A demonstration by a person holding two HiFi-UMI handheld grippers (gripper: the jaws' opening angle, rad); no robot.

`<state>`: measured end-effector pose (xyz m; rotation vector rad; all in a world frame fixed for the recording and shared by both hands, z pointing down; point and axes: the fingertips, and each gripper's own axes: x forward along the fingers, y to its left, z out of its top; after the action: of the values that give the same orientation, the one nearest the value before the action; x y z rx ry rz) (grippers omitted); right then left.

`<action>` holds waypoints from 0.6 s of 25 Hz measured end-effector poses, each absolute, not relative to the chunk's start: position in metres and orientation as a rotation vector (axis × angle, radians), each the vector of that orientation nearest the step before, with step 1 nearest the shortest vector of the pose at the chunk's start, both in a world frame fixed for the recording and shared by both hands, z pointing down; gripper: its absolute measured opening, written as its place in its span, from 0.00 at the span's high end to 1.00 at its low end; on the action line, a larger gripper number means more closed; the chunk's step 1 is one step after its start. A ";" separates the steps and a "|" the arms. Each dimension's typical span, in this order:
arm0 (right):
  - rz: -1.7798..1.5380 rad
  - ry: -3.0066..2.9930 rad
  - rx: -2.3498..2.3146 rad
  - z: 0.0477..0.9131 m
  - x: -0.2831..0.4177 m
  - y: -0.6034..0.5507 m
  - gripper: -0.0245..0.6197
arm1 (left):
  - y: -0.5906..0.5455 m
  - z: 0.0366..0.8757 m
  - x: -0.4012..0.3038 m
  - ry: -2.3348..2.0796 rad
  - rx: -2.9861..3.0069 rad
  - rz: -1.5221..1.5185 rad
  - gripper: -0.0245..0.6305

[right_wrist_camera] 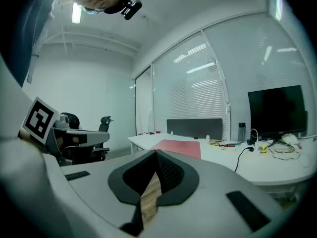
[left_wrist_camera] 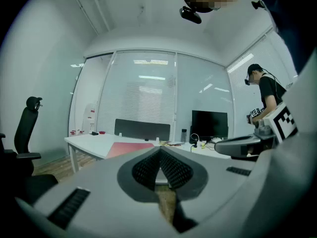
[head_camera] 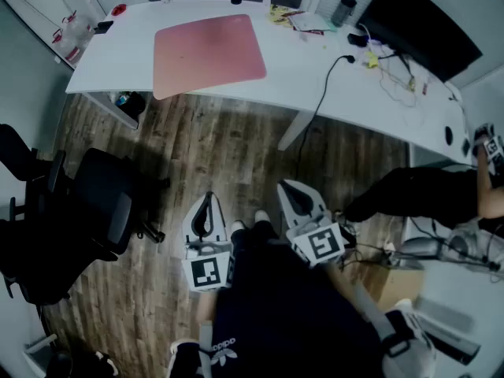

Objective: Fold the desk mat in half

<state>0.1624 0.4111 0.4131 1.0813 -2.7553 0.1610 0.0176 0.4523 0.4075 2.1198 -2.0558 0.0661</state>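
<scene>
Head view, looking steeply down: a person stands on the wood-plank floor point(head_camera: 197, 144), well back from a white tabletop point(head_camera: 331, 85), with a tool in each hand. The pink desk mat point(head_camera: 209, 53) lies flat and unfolded on the left half of the tabletop, its near edge close to the front rim. The left tool point(head_camera: 207, 198) and the right tool point(head_camera: 289, 187) are held side by side above the floor. Both are aimed toward the tabletop and are well apart from the mat.

Left gripper view shows that tool's jaws pressed together at the tips and empty. Right gripper view shows the same, with floor visible through the slit below the closed tips.

A black office chair point(head_camera: 94, 211) stands at left. A black cable point(head_camera: 319, 105) trails over the tabletop's front edge, and a dark monitor point(head_camera: 425, 26) sits at its far right. A second person point(head_camera: 441, 195), in black, is at the right edge.
</scene>
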 end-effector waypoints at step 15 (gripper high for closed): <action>0.082 -2.760 1.055 0.409 0.143 0.436 0.96 | 0.477 0.404 0.006 -2.049 2.156 0.056 0.96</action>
<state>0.1432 0.4358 0.4090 1.0549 -2.7604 0.0819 0.0060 0.4775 0.4038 2.1557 -2.0487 0.0559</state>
